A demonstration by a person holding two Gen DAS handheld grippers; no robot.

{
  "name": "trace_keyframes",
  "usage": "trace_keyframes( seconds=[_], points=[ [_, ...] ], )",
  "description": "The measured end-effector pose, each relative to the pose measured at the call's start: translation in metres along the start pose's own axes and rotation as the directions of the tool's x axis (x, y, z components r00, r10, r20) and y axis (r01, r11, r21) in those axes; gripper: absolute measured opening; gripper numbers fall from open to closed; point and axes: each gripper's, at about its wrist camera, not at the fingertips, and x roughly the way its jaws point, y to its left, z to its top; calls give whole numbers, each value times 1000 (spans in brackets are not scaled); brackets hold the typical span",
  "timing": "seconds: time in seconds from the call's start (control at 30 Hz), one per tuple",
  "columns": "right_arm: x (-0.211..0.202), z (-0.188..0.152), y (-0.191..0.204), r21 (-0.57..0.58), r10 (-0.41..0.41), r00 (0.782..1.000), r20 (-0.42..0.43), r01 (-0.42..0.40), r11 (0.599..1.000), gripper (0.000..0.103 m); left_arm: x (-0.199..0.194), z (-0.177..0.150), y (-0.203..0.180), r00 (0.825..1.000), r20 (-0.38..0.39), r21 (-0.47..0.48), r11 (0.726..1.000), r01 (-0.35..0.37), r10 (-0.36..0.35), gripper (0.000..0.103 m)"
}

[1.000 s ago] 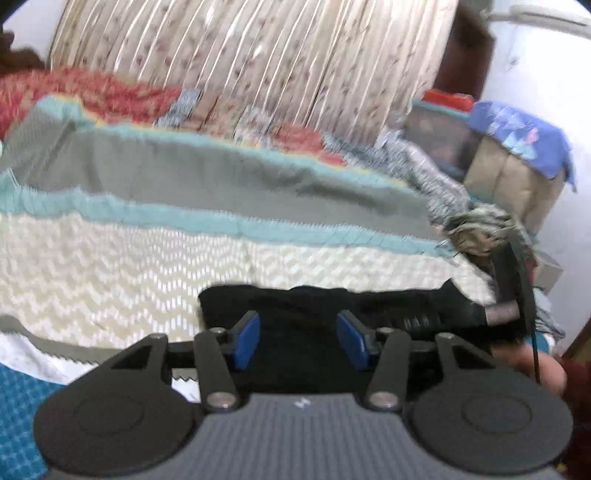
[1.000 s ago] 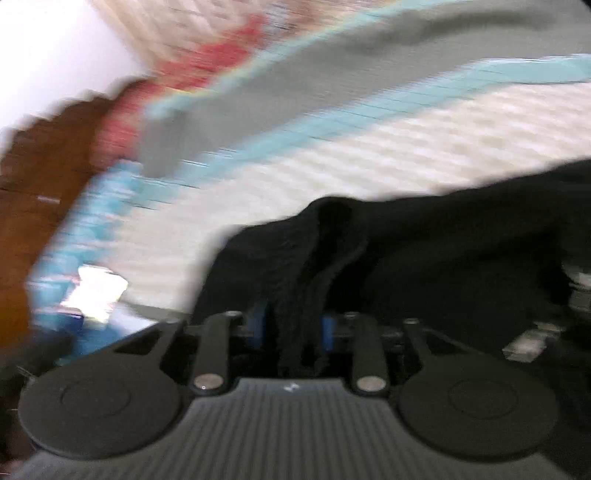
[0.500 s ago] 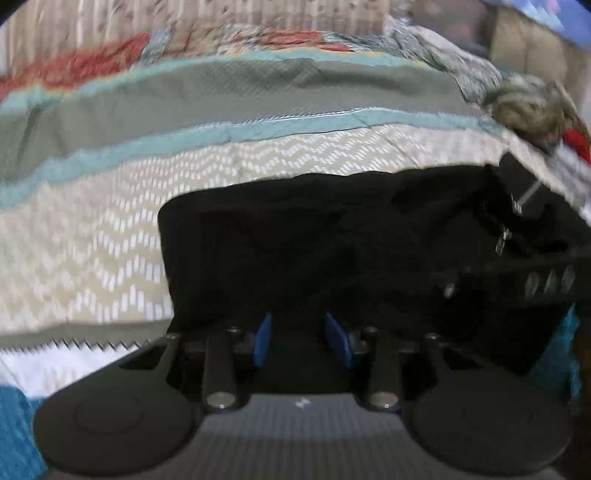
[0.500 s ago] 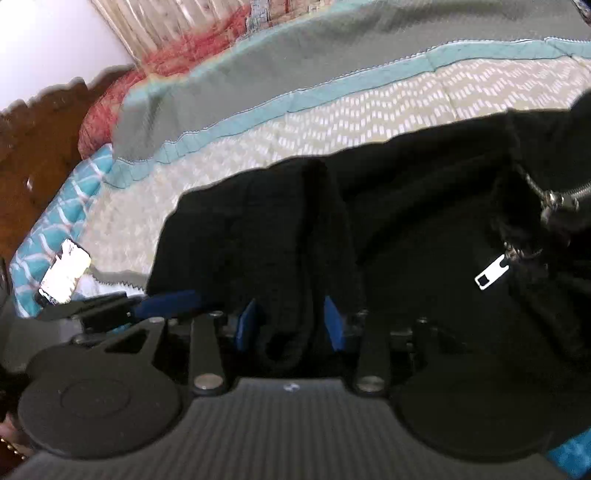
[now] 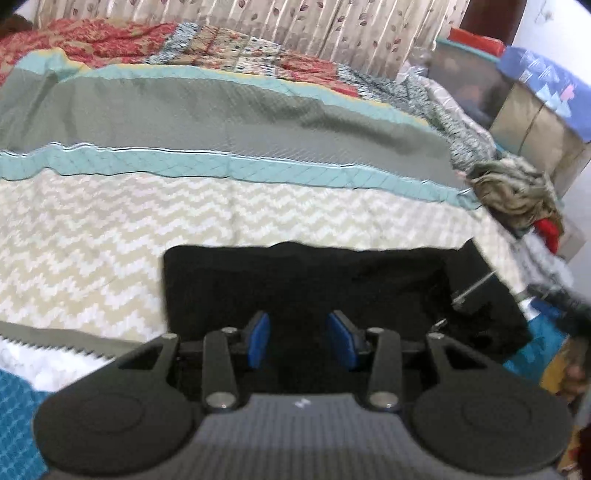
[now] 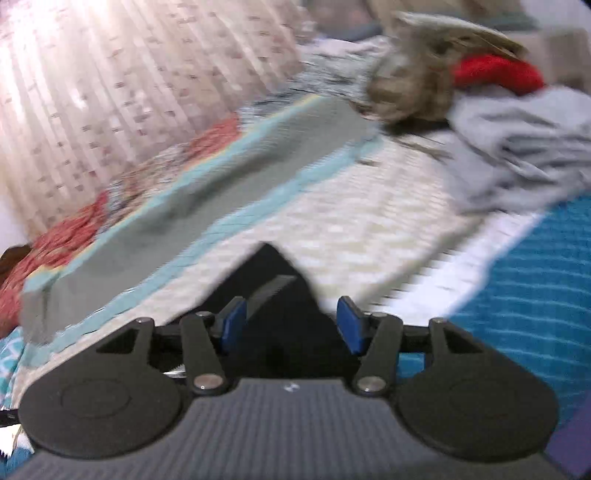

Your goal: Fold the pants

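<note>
The black pants (image 5: pixel 314 280) lie folded into a flat rectangle on the chevron bedspread (image 5: pixel 184 229), with a metal zipper pull (image 5: pixel 476 284) showing at their right end. My left gripper (image 5: pixel 300 341) hovers over their near edge. Its jaws are opening, the blue pads stand apart, and no cloth is pinched between them. In the right wrist view only a dark corner of the pants (image 6: pixel 273 266) shows. My right gripper (image 6: pixel 291 328) is over that corner with its jaws opening wide. Its pads press on nothing.
A heap of crumpled clothes (image 5: pixel 517 195) with a red piece sits at the bed's right end, also visible as the heap (image 6: pixel 413 92) beside a grey garment (image 6: pixel 517 147). Curtains (image 5: pixel 258 18) hang behind the bed. Boxes (image 5: pixel 535 118) stand at far right.
The right gripper let go of the bunched black cloth it held, and its view swung right toward the clothes heap. The left gripper drew back a little and its pads spread slightly.
</note>
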Motion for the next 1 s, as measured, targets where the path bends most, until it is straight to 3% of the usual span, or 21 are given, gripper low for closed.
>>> trace_keyframes(
  seconds=[0.1, 0.13, 0.17, 0.2, 0.27, 0.33, 0.47, 0.53, 0.6, 0.63, 0.67, 0.7, 0.73, 0.83, 0.9, 1.0],
  points=[
    [12, -6, -16, 53, 14, 999, -44, -11, 999, 57, 8, 14, -18, 998, -21, -5, 998, 64, -64, 39],
    [18, -10, -14, 59, 34, 997, -65, -31, 998, 51, 12, 18, -26, 996, -32, 0, 996, 85, -85, 39],
    [19, -12, -11, 52, 49, 995, -91, -45, 998, 32, 16, 22, -34, 995, -34, 1, 995, 98, -98, 40],
    [22, -15, -5, 29, 32, 994, -108, -29, 999, 22, 20, 28, -42, 992, -44, 12, 993, 115, -114, 42],
    [19, -17, 7, 2, 30, 995, -100, -30, 1000, 19, 27, 39, -63, 987, -63, 38, 988, 149, -146, 46],
    [8, -15, 29, -6, 123, 989, -77, -124, 992, 18, 35, 52, -90, 980, -84, 78, 979, 189, -183, 57],
    [-15, -25, 87, -204, 222, 973, -69, -232, 951, 18, 60, 72, -141, 966, -143, 156, 959, 235, -213, 65],
    [-13, -30, 106, -259, 251, 965, -79, -263, 929, 18, 77, 77, -161, 962, -179, 171, 956, 237, -206, 77],
    [-12, -35, 117, -312, 261, 962, -85, -275, 910, 18, 92, 80, -176, 954, -213, 173, 953, 248, -210, 77],
    [-12, -36, 119, -330, 266, 960, -88, -280, 901, 18, 98, 79, -182, 954, -222, 187, 952, 242, -199, 76],
    [-12, -38, 122, -336, 273, 958, -92, -288, 897, 18, 104, 78, -187, 959, -223, 207, 953, 221, -174, 60],
    [-15, -40, 120, -333, 283, 954, -97, -299, 894, 19, 110, 76, -189, 961, -229, 218, 954, 205, -154, 26],
    [-17, -40, 118, -331, 290, 952, -100, -307, 893, 19, 115, 74, -190, 963, -236, 225, 957, 183, -128, 17],
    [-21, -38, 113, -359, 268, 959, -90, -282, 889, 28, 115, 70, -177, 962, -231, 193, 962, 192, -146, 16],
    [-35, -46, 111, -361, 269, 959, -87, -282, 889, 64, 109, 69, -172, 964, -219, 199, 961, 193, -148, 16],
    [-41, -60, 106, -418, 218, 973, -72, -228, 880, 64, 101, 73, -164, 958, -219, 183, 957, 224, -182, 16]
  ],
)
